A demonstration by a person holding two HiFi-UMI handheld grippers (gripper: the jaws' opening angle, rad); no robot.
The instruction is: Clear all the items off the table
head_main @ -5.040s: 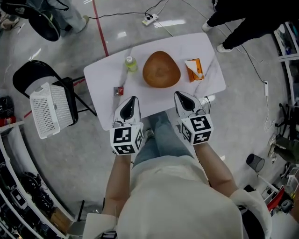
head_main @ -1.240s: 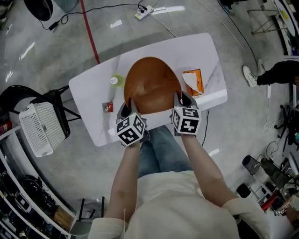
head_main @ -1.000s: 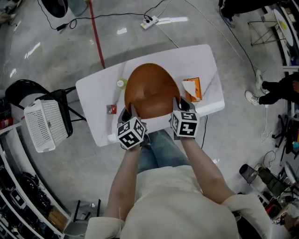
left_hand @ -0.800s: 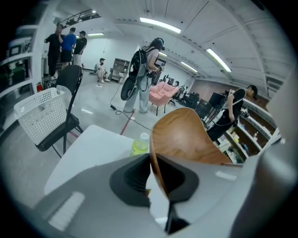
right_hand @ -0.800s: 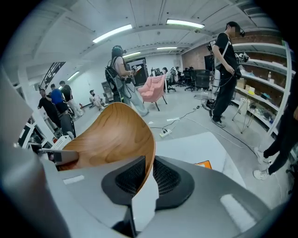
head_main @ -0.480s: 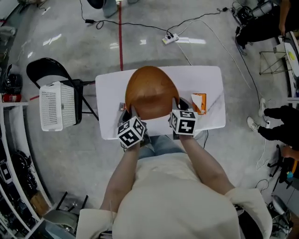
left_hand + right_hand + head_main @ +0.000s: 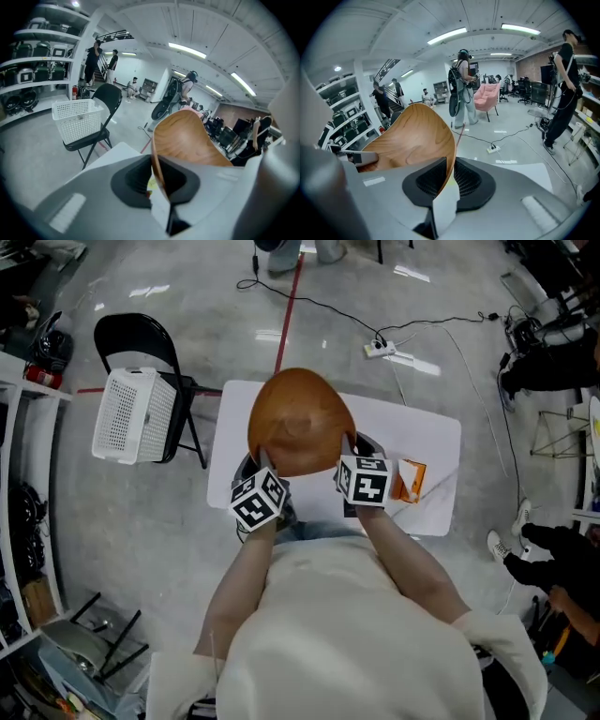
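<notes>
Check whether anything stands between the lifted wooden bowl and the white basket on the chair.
Nothing visible does. The left hand-held gripper and right hand-held gripper pinch the rim of the bowl, holding it above the table. Only open air separates it from the basket on the chair.

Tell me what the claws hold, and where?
The wooden bowl, by its thin rim: left claw pinches the left edge, right claw the right edge.

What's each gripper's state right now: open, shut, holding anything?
Left gripper: closed on the rim of the wooden bowl.
Right gripper: closed on the opposite rim of the wooden bowl.
</notes>
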